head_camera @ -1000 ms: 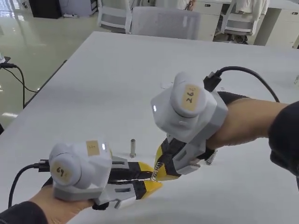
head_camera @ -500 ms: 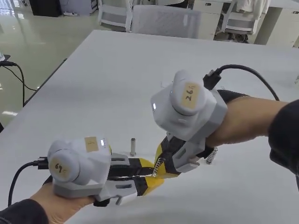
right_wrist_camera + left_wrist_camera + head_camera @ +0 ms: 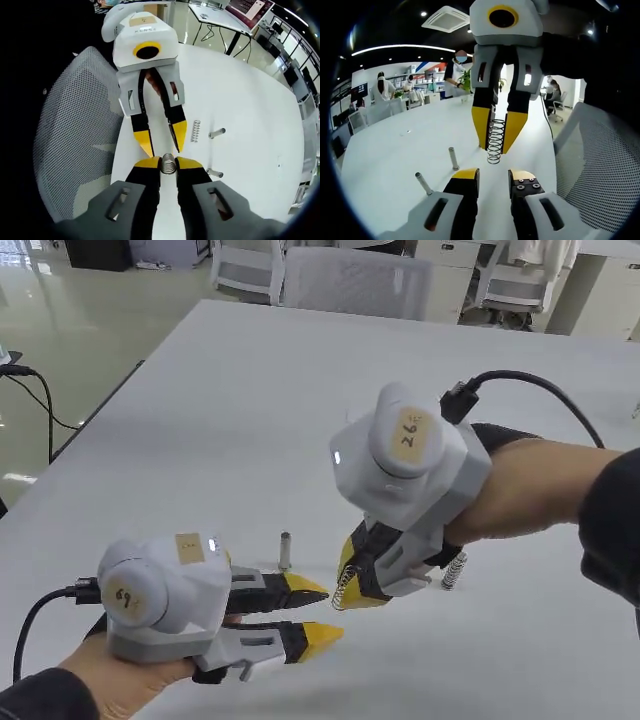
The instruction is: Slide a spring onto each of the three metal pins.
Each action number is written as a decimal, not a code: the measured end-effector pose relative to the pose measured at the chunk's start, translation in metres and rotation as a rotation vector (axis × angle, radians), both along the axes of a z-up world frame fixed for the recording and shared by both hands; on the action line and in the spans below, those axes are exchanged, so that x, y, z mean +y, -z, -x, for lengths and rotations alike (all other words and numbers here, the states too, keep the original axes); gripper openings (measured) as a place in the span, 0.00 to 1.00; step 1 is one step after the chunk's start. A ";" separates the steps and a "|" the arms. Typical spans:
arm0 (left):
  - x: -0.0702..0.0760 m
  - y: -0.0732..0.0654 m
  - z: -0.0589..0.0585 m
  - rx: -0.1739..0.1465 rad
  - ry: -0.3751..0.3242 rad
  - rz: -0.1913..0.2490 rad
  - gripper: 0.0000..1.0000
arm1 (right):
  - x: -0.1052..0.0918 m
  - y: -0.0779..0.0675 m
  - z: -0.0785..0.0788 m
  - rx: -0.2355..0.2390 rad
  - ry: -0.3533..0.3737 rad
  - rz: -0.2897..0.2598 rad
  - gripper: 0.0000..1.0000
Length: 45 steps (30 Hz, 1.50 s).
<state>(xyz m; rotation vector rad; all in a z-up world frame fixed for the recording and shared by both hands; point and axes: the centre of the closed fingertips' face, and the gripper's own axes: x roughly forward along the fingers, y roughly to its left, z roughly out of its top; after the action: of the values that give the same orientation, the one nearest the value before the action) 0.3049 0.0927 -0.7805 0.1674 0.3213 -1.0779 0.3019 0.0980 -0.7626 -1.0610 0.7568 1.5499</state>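
Note:
My right gripper [image 3: 350, 592] hangs just above the table, shut on a small steel spring [image 3: 343, 587] that stands upright between its yellow tips. In the right gripper view the spring [image 3: 169, 163] sits pinched between my own jaws. My left gripper [image 3: 312, 611] faces it from the near left, open, with nothing between its fingers. The left gripper view shows the held spring [image 3: 494, 136] straight ahead of my jaws. A short metal pin [image 3: 285, 551] stands upright on the white table behind the left fingertips. Two pins [image 3: 453, 158] [image 3: 424, 183] show to the left. A second spring [image 3: 453, 571] rests by the right gripper.
The white table [image 3: 250, 410] stretches far ahead, its left edge [image 3: 100, 435] dropping to a glossy floor. Grey mesh chairs [image 3: 350, 285] stand at the far end. A black cable [image 3: 530, 395] trails from the right gripper. Two more pins [image 3: 217, 133] [image 3: 214, 173] lie beyond the loose spring [image 3: 196, 130].
My left gripper has drawn back a little from the held spring and its jaws stand wider apart. The right gripper keeps the spring in about the same place.

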 end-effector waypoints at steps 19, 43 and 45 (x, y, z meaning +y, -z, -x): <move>0.029 0.013 -0.013 0.039 -0.116 -0.021 0.51 | -0.014 -0.002 -0.021 -0.028 0.050 0.018 0.13; 0.061 0.018 -0.022 0.053 -0.229 -0.031 0.65 | -0.034 -0.002 -0.062 -0.055 0.126 0.048 0.13; 0.062 0.019 -0.022 0.056 -0.232 -0.030 0.65 | -0.034 0.000 -0.066 -0.056 0.131 0.050 0.13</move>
<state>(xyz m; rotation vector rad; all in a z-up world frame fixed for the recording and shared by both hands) 0.3268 0.1543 -0.7995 0.1238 0.3975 -0.8498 0.3682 0.0639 -0.7626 -1.0660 0.8138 1.3909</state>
